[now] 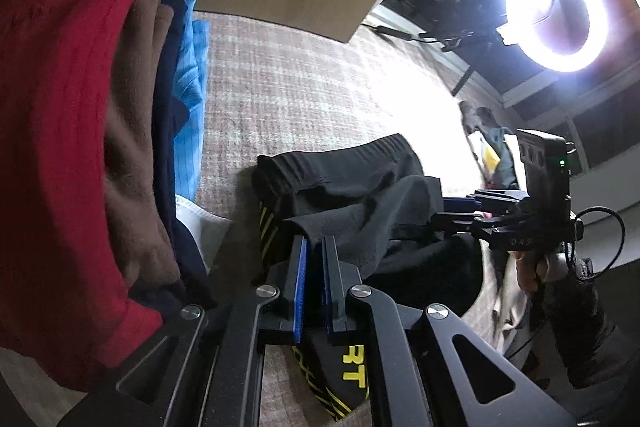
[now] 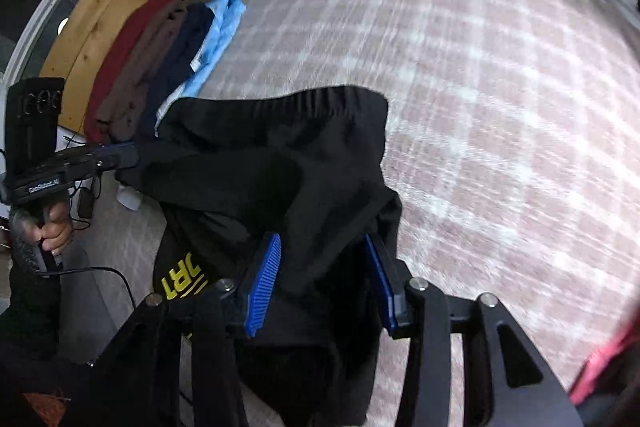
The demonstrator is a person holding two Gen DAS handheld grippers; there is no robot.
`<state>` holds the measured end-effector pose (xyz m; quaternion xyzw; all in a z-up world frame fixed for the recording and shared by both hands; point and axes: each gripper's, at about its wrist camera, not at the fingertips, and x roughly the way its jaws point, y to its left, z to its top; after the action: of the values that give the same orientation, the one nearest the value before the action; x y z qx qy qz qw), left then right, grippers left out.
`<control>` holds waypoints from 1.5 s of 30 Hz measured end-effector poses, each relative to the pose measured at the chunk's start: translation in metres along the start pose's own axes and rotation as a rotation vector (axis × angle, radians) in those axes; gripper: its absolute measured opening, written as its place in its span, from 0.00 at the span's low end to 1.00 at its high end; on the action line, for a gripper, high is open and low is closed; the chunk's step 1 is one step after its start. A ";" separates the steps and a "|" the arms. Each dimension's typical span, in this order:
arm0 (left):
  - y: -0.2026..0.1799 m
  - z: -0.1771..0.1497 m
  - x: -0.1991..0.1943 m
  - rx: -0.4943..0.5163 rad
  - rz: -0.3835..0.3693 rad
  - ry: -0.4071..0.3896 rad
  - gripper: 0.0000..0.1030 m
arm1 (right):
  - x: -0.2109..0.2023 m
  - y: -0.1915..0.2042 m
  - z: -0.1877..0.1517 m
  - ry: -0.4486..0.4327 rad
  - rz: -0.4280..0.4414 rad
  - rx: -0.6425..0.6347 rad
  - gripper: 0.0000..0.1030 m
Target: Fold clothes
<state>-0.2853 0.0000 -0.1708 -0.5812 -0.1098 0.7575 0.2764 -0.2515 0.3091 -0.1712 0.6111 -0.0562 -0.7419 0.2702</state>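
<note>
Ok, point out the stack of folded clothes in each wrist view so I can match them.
Left wrist: the stack of folded clothes fills the left side, red layer nearest the edge, light blue toward the plaid cover.
Right wrist: the stack sits upper left, above the black shorts.
Shared landmark: the shorts' elastic waistband.

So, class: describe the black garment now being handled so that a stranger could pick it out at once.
Start at the checked pink-and-white cover that spreads across the whole surface. Near its middle, beside the stack of folded clothes in red, brown, navy and light blue, lie the black shorts. Only they are unfolded, with a ribbed waistband and yellow lettering.
</note>
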 end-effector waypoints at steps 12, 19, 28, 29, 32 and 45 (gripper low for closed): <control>0.006 0.027 -0.021 -0.073 0.068 -0.058 0.04 | -0.045 -0.019 0.046 -0.183 0.075 0.017 0.16; 0.000 0.021 -0.035 0.024 0.104 -0.081 0.09 | -0.064 -0.002 0.032 -0.233 -0.048 -0.099 0.24; -0.050 -0.002 0.046 0.278 0.072 0.170 0.10 | 0.014 0.047 0.035 0.003 -0.064 -0.325 0.23; -0.050 0.003 0.053 0.303 0.139 0.166 0.10 | 0.019 0.047 0.039 0.007 -0.086 -0.331 0.23; -0.038 0.033 0.029 0.206 0.200 0.014 0.06 | -0.014 0.036 0.064 -0.184 -0.191 -0.268 0.23; -0.012 -0.023 0.001 0.210 0.221 0.078 0.18 | -0.048 0.048 -0.047 -0.080 -0.051 -0.389 0.43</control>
<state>-0.2607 0.0066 -0.1723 -0.5866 0.0454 0.7674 0.2546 -0.1864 0.3023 -0.1203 0.5186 0.0929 -0.7691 0.3617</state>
